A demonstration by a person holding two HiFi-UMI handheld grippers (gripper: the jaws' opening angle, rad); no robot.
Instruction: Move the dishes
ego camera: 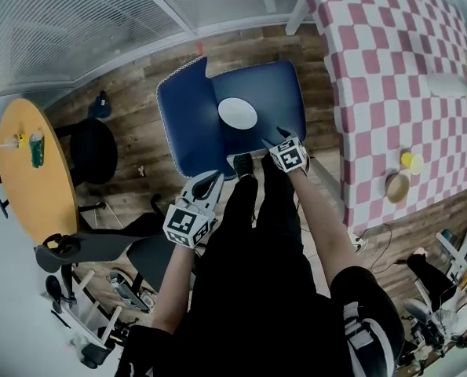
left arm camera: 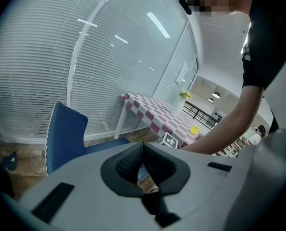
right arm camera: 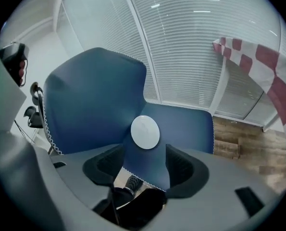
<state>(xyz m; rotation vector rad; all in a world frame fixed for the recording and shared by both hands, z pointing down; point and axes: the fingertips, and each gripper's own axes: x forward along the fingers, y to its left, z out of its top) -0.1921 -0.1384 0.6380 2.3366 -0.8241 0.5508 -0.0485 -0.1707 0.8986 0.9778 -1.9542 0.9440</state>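
Observation:
A white round plate (ego camera: 238, 114) lies flat on the seat of a blue chair (ego camera: 194, 100). My right gripper (ego camera: 274, 137) hovers over the seat's front edge, just short of the plate. In the right gripper view the plate (right arm camera: 145, 132) sits beyond my right gripper (right arm camera: 143, 153), whose jaws stand wide apart and hold nothing. My left gripper (ego camera: 209, 181) hangs lower and nearer to me, off the chair's front corner. In its own view my left gripper (left arm camera: 143, 150) has its pads pressed together with nothing between them.
A table with a pink-and-white checked cloth (ego camera: 390, 69) stands to the right and carries a yellow cup (ego camera: 410, 161) and a tan bowl (ego camera: 396, 187). A round wooden table (ego camera: 29, 171) and a black chair (ego camera: 92, 151) stand to the left. The floor is wooden.

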